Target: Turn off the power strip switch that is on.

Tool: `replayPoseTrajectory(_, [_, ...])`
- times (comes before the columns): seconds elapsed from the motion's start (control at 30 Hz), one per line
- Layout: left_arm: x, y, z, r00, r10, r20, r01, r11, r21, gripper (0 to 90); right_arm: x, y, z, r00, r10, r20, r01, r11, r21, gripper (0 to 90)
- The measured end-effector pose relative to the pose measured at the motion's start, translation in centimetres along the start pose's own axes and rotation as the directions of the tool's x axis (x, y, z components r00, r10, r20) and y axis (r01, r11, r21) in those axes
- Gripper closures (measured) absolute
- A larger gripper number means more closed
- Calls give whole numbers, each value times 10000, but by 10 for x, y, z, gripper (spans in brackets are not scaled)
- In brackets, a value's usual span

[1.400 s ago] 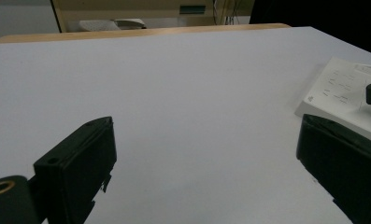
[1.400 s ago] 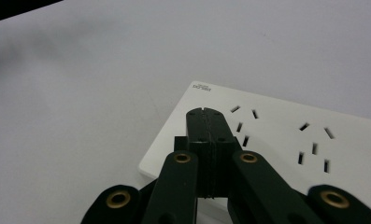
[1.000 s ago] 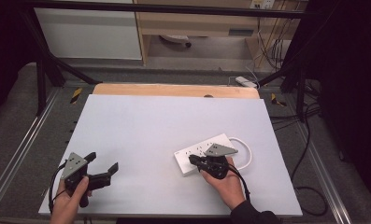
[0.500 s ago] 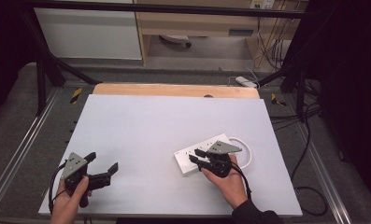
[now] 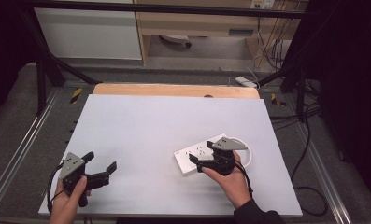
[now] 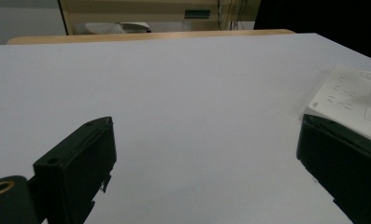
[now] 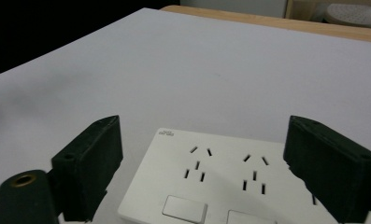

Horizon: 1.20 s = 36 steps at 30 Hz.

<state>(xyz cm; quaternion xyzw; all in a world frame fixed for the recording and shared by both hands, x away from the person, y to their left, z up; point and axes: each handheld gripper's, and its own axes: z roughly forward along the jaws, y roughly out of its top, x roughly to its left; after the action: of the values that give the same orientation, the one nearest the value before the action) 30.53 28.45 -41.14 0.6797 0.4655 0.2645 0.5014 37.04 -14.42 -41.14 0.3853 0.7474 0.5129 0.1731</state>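
Faintly, small grey logo, seemingly unreadable, on white power strip (image 7: 230,186) corner

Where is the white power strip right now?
In the high view, the white power strip lies flat on the table's right half, directly beneath the open right tool.

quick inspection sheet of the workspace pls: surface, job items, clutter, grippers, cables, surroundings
Surface: white table top, wooden strip along its far edge.
Job's things: white power strip lying flat, sockets and switches up.
Clutter: nothing seen.
Grippers: right gripper over the power strip, jaws just opened, wide apart, the strip below between them but not clamped. Left gripper open over bare table, holding nothing.
Cables: white cord looped beside the power strip; black cables off the table's right edge.
Surroundings: dark frame, wooden cabinet behind.
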Motion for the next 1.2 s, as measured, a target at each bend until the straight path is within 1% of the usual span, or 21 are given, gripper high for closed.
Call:
replayPoseTrajectory(0.1, [0, -1, -1, 10000, -4, -17, 4, 10000, 34, 47, 0, 3, -4, 9983, -383, 443, 392, 9990, -205, 50])
replayPoseTrajectory(0.13, [0, -1, -1, 10000, -22, -16, 22, 10000, 17, 47, -1, 4, -5, 9978, -414, 516, 433, 9984, -370, 55])
replayPoseTrajectory(0.2, [0, -1, -1, 10000, 16, -11, -16, 10000, 47, 47, -3, 6, -8, 9980, -384, 495, 417, 9968, -678, 58])
replayPoseTrajectory(0.27, [0, -1, -1, 10000, 13, -8, -13, 10000, 57, 47, -5, 9, -10, 9985, -269, 469, 307, 9962, -819, 52])
replayPoseTrajectory(0.33, [0, -1, -1, 10000, -14, -10, 14, 10000, 3, 47, -7, 12, -14, 9986, -252, 455, 290, 9960, -841, 41])
replayPoseTrajectory(0.43, [0, -1, -1, 10000, 12, 53, -13, 10000, 76, 47, -9, 17, -19, 9986, -221, 480, 262, 9959, -868, 27])
replayPoseTrajectory(0.57, [0, -1, -1, 10000, 58, 7, -58, 9999, 118, 47, -14, 22, -27, 9981, -221, 567, 271, 9956, -893, 18])
replayPoseTrajectory(0.63, [-1, -1, -1, 10000, 70, -2, -69, 9999, 124, 46, -17, 23, -31, 9985, -242, 484, 290, 9943, -1023, 17])
replayPoseTrajectory(0.77, [-1, -2, 0, 10000, 70, 24, -71, 9998, 180, 47, -24, 24, -42, 9984, -94, 551, 161, 9924, -1218, 16])
replayPoseTrajectory(0.97, [-1, -2, 0, 9999, 127, 78, -129, 9997, 213, 46, -30, 26, -57, 9969, -218, 755, 321, 9899, -1382, 14])
replayPoseTrajectory(1.13, [-2, -2, 0, 9999, 106, 69, -108, 9997, 204, 47, -36, 26, -67, 9959, -122, 901, 262, 9875, -1556, 16])
replayPoseTrajectory(1.2, [-2, -2, 0, 9999, 116, 70, -117, 9998, 189, 47, -38, 26, -70, 9955, -173, 933, 320, 9870, -1577, 16])
